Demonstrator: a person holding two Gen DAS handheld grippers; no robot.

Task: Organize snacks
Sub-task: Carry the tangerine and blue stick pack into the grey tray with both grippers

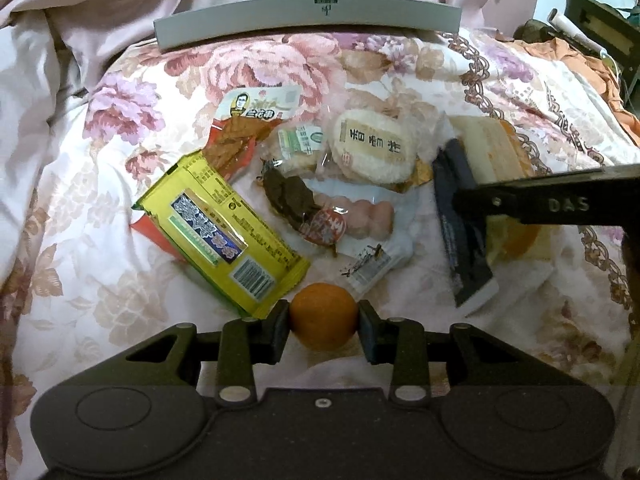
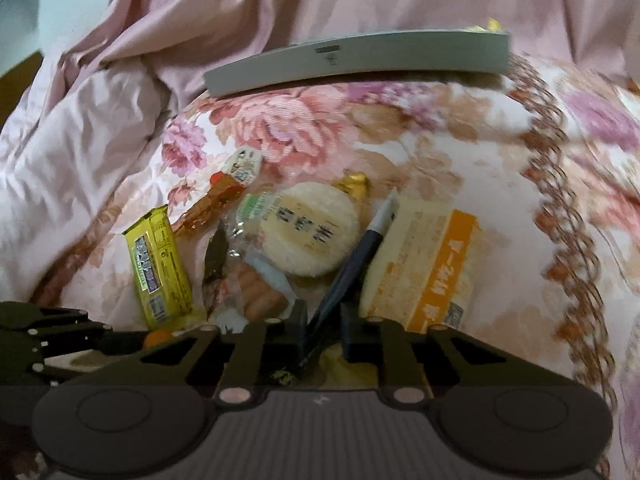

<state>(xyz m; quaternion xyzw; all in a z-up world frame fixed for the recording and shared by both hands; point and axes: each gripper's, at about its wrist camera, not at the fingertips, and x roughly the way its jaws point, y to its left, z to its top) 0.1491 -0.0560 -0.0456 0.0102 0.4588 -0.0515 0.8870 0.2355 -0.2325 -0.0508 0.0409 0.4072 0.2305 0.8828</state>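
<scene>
My left gripper (image 1: 323,320) is shut on a small orange fruit (image 1: 323,332), pads pressing its two sides just above the floral quilt (image 1: 120,300). My right gripper (image 2: 324,328) is shut on the near end of a long dark blue packet (image 2: 356,264). The left wrist view shows it reaching in from the right onto that packet (image 1: 456,236). Beyond lie a yellow packet (image 1: 224,236), a round rice cracker pack (image 1: 374,146), a pink sausage pack (image 1: 360,216) and an orange-and-cream box (image 2: 428,272).
A long grey tray (image 1: 308,20) rests at the far edge of the quilt, in front of pink bedding (image 2: 200,20). A red-brown wrapper (image 1: 236,140) and a small white sachet (image 1: 376,264) lie among the snacks. Dark furniture (image 1: 600,32) stands far right.
</scene>
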